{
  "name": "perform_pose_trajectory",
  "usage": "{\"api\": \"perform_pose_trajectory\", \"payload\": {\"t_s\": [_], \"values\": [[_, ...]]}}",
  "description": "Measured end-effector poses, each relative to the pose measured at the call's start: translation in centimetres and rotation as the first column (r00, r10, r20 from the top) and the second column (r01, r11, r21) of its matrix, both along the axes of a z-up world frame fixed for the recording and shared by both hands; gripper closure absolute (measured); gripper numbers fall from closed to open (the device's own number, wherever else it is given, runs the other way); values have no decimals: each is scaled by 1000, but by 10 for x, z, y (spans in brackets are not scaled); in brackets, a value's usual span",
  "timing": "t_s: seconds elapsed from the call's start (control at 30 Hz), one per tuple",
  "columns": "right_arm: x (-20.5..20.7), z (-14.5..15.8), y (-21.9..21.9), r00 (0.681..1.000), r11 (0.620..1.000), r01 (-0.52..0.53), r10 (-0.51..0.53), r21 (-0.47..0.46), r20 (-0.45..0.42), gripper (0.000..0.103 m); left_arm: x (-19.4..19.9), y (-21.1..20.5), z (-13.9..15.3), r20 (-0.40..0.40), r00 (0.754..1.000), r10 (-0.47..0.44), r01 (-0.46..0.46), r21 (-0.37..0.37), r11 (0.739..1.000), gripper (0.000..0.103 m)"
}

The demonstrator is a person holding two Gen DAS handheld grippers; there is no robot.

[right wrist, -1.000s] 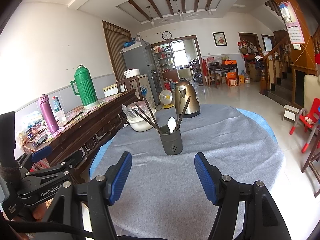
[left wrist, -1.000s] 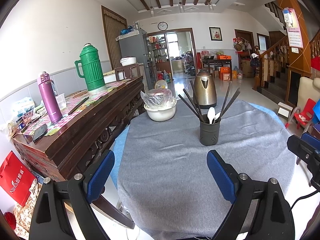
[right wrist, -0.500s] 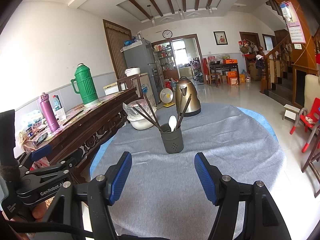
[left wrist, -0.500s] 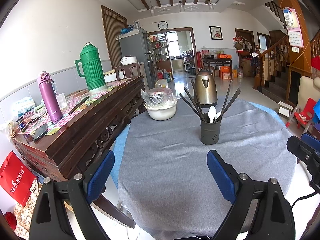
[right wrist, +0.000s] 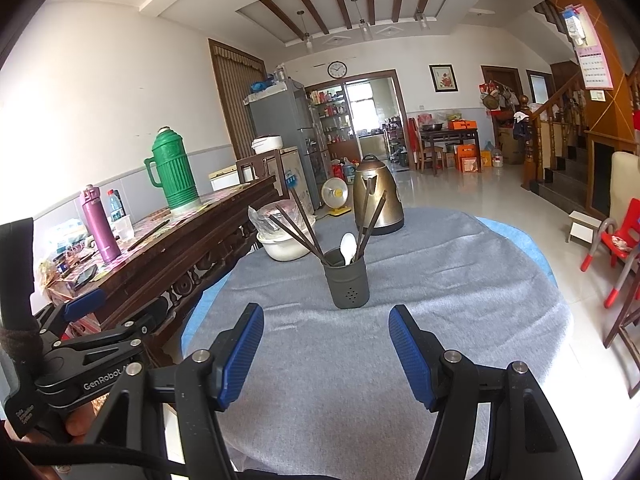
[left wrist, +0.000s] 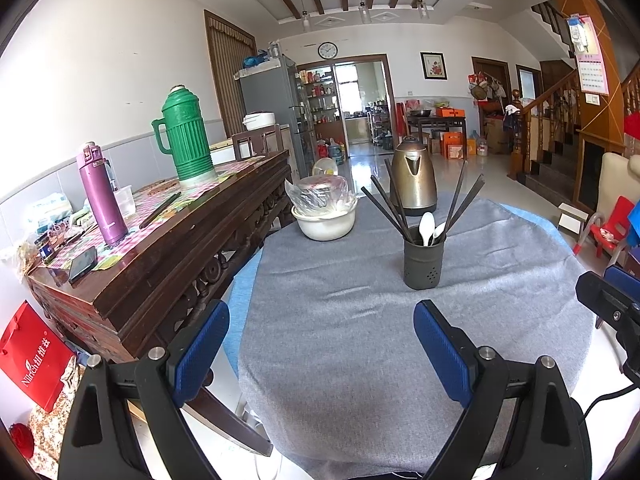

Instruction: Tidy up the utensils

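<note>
A dark grey utensil holder (left wrist: 423, 262) stands on the grey tablecloth (left wrist: 360, 340) and also shows in the right wrist view (right wrist: 347, 284). It holds several dark chopsticks (left wrist: 386, 210) and white spoons (left wrist: 426, 226). My left gripper (left wrist: 322, 340) is open and empty, low over the table's near edge, well short of the holder. My right gripper (right wrist: 326, 346) is open and empty, also near the front edge with the holder straight ahead between its fingers. The left gripper shows at the left of the right wrist view (right wrist: 86, 306).
A white bowl with a plastic-covered dish (left wrist: 323, 216) and a brass kettle (left wrist: 414, 178) stand behind the holder. A dark wooden sideboard (left wrist: 160, 248) on the left carries a green thermos (left wrist: 184, 136) and a purple flask (left wrist: 100, 196). Red chairs (right wrist: 616, 240) stand at right.
Both grippers have drawn back and risen very slightly; the holder looks a little farther and lower. Both stay open and empty.
</note>
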State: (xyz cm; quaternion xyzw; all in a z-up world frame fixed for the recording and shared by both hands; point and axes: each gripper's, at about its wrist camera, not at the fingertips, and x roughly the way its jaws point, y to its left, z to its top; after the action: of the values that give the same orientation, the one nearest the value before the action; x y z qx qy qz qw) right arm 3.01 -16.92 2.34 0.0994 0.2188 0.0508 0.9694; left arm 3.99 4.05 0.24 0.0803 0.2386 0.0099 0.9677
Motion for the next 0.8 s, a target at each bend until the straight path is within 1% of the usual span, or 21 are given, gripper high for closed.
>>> {"api": "perform_pose_trajectory", "payload": {"t_s": [0.8], "values": [[-2, -1, 1, 1000, 1000, -6, 6, -4, 3, 35, -1, 3, -3, -5, 1000, 12, -12, 3, 1000, 9]]}}
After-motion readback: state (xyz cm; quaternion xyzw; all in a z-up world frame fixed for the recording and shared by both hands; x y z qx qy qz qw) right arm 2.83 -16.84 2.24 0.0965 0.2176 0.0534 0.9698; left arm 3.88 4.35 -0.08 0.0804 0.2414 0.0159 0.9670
